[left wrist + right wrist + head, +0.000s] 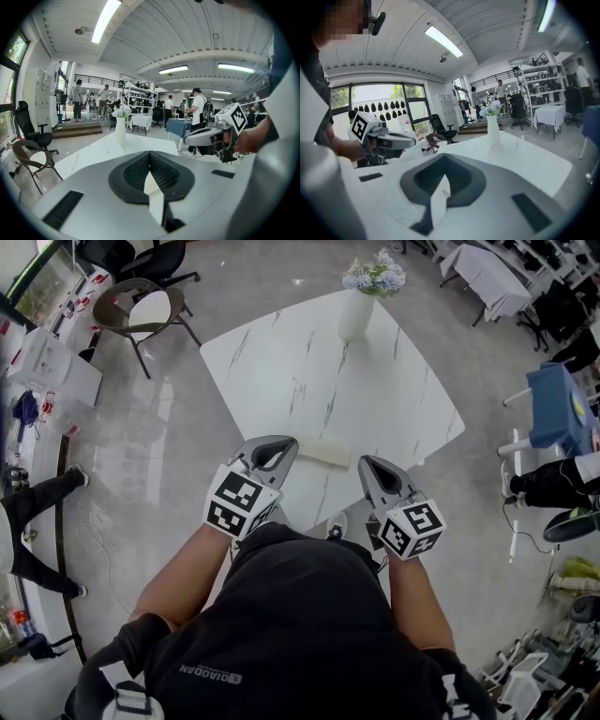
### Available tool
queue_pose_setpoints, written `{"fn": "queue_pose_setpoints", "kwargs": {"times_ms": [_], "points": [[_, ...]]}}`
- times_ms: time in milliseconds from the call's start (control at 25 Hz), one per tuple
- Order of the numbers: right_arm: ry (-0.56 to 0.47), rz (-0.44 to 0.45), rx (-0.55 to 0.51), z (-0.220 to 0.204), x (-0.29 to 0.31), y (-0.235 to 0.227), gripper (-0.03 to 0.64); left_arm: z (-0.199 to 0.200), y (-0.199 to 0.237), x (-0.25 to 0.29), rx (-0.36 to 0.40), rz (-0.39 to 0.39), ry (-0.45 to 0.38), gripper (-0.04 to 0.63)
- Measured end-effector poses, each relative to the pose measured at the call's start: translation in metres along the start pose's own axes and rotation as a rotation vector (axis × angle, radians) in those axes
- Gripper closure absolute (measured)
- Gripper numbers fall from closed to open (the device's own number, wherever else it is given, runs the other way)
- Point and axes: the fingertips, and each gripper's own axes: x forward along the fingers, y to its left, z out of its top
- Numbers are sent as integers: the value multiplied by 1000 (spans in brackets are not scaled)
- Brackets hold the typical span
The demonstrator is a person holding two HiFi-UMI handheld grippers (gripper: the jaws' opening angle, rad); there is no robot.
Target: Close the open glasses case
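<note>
A white marbled surface (281,362) stands on a grey hall floor. Nearest, the left gripper (281,444) and right gripper (368,465) hover empty, fingers pressed together. Between their tips lies the glasses case (323,453), pale, long and flat, at the surface's near edge. A vase of flowers (358,310) stands at the far corner.

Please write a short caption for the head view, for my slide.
Left gripper and right gripper, jaws shut, flank a pale glasses case on the marble table.
</note>
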Motion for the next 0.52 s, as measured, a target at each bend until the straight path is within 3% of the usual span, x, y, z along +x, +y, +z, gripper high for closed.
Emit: {"fn": "queue_pose_setpoints", "kwargs": {"times_ms": [520], "points": [[7, -2, -5, -1, 2, -1, 615, -1, 2, 1, 0, 4, -1, 592]]}}
